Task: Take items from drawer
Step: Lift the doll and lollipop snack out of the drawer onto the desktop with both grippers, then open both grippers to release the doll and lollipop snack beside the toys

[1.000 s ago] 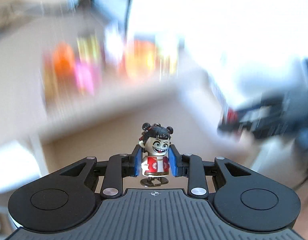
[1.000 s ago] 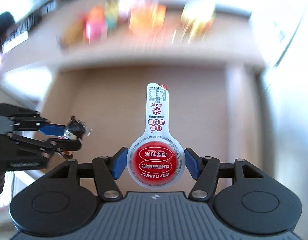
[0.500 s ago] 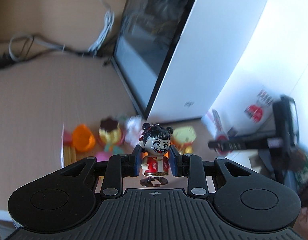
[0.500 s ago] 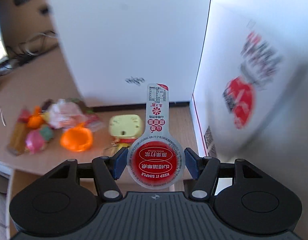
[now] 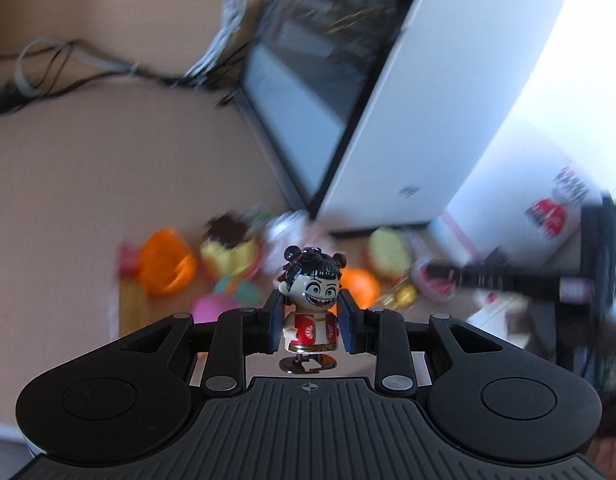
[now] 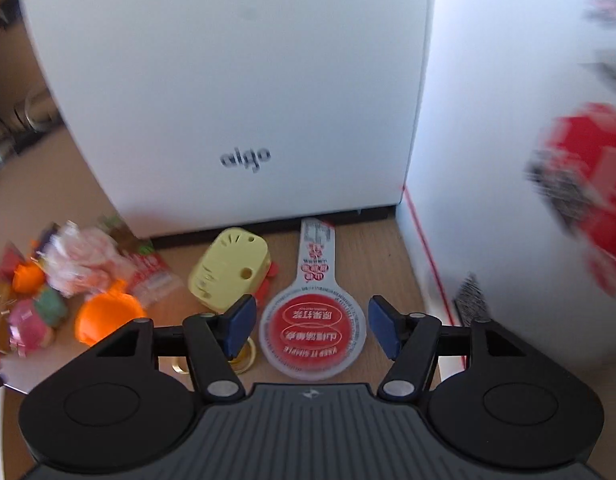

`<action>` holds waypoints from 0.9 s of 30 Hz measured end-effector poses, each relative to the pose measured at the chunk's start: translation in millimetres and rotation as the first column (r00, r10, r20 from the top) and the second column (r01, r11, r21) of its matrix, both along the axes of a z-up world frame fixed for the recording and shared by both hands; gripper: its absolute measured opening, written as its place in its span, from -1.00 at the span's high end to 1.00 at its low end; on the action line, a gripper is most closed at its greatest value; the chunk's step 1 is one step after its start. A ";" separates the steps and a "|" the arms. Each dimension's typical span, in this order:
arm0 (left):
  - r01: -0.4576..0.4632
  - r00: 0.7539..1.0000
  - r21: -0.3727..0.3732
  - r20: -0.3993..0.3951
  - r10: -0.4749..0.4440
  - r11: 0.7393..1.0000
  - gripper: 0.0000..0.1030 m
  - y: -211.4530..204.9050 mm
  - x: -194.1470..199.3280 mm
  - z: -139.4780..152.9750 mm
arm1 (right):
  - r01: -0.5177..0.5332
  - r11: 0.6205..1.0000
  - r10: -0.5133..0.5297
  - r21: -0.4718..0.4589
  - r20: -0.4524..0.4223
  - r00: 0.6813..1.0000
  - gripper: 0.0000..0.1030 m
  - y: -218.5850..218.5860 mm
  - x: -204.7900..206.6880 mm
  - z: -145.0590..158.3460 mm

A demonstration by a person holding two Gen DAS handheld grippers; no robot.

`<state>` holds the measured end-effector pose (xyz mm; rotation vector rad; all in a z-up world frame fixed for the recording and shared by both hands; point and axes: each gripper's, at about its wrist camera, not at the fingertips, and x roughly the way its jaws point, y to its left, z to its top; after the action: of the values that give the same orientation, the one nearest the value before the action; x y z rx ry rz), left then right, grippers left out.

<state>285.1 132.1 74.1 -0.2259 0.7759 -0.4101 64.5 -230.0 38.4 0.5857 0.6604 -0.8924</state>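
The right gripper (image 6: 311, 330) was opening, freeing the jelly cup (image 6: 312, 332) beside the pile (image 6: 88, 280); the left gripper (image 5: 311, 326) clamped the figurine (image 5: 311, 312) for placing.

A big white box (image 6: 236, 92) stands up on my wooden desk (image 6: 359, 256). It has small gray letters (image 6: 246, 158) on its front. One side of it is dark glass (image 5: 308, 92). Right next to it, touching at the corner, is a white carton (image 6: 507, 128) with a red mark (image 6: 587, 184) that looks blurry. Gray and black wires (image 5: 68, 68) curl on the desk behind the white box.
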 end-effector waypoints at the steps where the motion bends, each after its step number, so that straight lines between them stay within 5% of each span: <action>1: 0.014 1.000 -0.007 0.023 -0.014 1.000 0.39 -6.1 2.7 4.1 | 0.004 1.000 -0.004 -0.003 0.027 1.000 -0.33 8.0 -7.5 1.7; 8: 0.054 0.996 0.084 0.068 -0.060 0.995 0.39 -69.4 46.7 5.0 | 0.007 0.993 -0.016 0.117 0.080 0.997 -0.39 46.5 -38.3 -16.1; 16: 0.083 0.997 0.297 -0.020 -0.081 0.951 0.38 -124.6 92.4 -34.7 | -0.109 0.982 0.103 0.157 0.042 0.994 -0.39 78.1 -36.5 -25.3; 27: 0.070 0.997 0.270 -0.002 -0.072 0.960 0.36 -125.1 93.1 -43.1 | -0.106 0.974 0.094 0.201 0.068 0.993 -0.39 72.9 -44.8 -24.8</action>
<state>378.2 7.0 31.0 0.0588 0.8244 -0.3678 19.7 -157.1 13.7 0.7525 0.7282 -0.7150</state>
